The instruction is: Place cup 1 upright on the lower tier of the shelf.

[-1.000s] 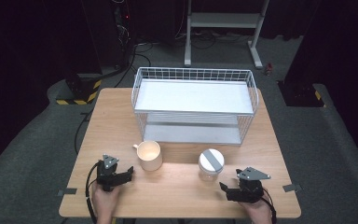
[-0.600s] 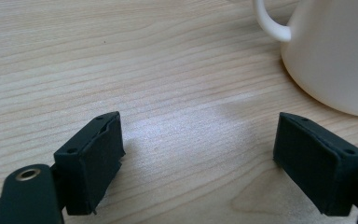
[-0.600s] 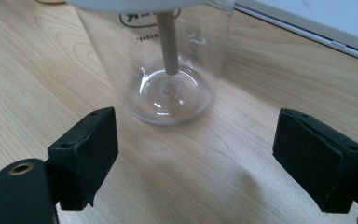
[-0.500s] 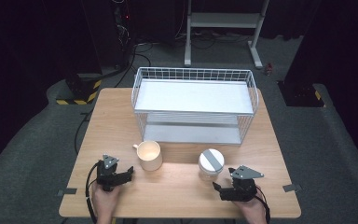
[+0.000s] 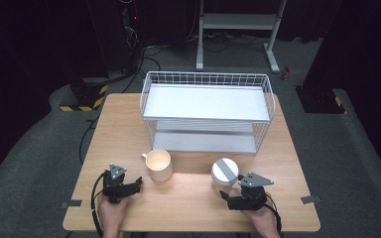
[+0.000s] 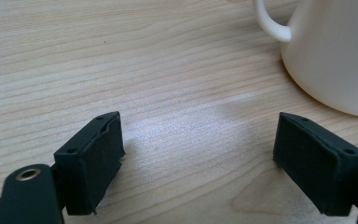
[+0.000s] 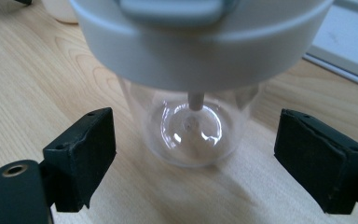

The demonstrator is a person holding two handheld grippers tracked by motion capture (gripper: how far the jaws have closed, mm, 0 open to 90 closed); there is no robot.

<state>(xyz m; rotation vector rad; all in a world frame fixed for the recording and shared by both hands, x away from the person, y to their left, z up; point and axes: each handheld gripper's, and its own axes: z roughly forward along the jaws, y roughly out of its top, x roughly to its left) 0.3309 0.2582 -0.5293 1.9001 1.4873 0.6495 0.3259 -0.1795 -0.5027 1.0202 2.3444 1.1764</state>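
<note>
A cream mug stands on the wooden table, with its handle to the left. To its right stands a clear tumbler with a white lid. My left gripper lies just left of the mug, open and empty. In the left gripper view, the mug is ahead to the right, beyond the spread jaws of the gripper. My right gripper sits close in front of the tumbler, open. In the right gripper view, the tumbler stands straight ahead, just beyond the gripper, and nothing touches the pads.
A white two-tier wire rack takes up the back half of the table, just behind the mug and the tumbler. A person's hands hold both grippers near the front edge. Dark floor, cables and a metal stand lie beyond the table.
My right gripper has slid left and forward, closing in on the tumbler. The left gripper, the mug and the tumbler have stayed put.
</note>
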